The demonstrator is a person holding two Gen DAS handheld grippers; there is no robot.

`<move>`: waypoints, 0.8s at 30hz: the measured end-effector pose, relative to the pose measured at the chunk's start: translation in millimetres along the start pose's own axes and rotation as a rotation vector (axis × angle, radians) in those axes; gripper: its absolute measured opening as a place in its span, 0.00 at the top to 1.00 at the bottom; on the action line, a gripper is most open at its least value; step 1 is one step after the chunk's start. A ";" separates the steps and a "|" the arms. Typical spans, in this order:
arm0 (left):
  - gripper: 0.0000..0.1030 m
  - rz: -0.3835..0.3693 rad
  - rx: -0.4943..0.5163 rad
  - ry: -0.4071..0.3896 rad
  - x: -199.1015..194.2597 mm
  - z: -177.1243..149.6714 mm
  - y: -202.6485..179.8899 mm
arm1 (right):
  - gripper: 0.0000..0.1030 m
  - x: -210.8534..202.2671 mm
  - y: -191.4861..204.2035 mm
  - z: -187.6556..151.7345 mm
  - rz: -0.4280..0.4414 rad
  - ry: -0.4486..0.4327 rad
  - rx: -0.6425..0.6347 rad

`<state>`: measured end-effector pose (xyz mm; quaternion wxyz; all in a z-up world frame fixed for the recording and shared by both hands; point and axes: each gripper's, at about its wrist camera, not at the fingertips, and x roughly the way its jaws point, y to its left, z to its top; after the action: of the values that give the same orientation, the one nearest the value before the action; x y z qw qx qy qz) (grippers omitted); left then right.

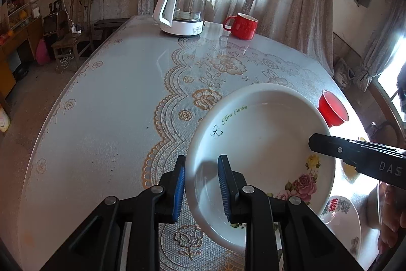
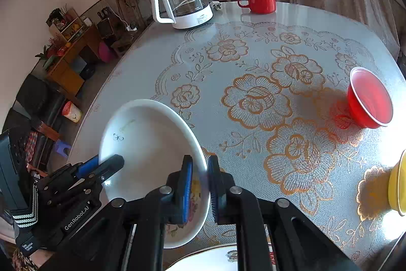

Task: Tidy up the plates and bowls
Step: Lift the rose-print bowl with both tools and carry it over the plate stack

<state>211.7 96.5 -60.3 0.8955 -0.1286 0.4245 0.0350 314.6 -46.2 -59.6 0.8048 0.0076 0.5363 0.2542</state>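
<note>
A white deep plate with a rose print (image 1: 261,144) is held tilted above the table; it also shows in the right wrist view (image 2: 149,141). My left gripper (image 1: 201,188) straddles its left rim, one finger outside and one inside, with a gap to the rim. My right gripper (image 2: 199,191) is closed on the opposite rim; its finger shows in the left wrist view (image 1: 355,154). A second flowered plate (image 1: 342,220) lies on the table below, and its edge shows in the right wrist view (image 2: 215,258). A red bowl (image 2: 370,98) and a yellow bowl (image 2: 398,187) sit at the right.
A glass kettle on a white base (image 1: 184,9) and a red mug (image 1: 242,26) stand at the far side of the round table (image 1: 114,106). Chairs and shelves stand beyond the table's left edge.
</note>
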 end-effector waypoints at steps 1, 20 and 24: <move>0.76 -0.003 0.006 -0.005 -2.7 -0.2 -2.1 | 0.89 -2.9 -0.7 -0.9 0.001 -0.003 0.006; 0.75 -0.142 0.152 0.002 -37.4 -31.3 -67.0 | 0.89 -85.4 -34.7 -58.0 -0.043 -0.077 0.130; 0.75 -0.161 0.198 0.030 -36.8 -42.9 -82.6 | 0.89 -94.5 -46.6 -77.9 -0.057 -0.074 0.180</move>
<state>170.2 7.4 -41.5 0.8972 -0.0735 0.4278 -0.0811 237.8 -146.4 -24.7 0.8270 0.0742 0.5270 0.1814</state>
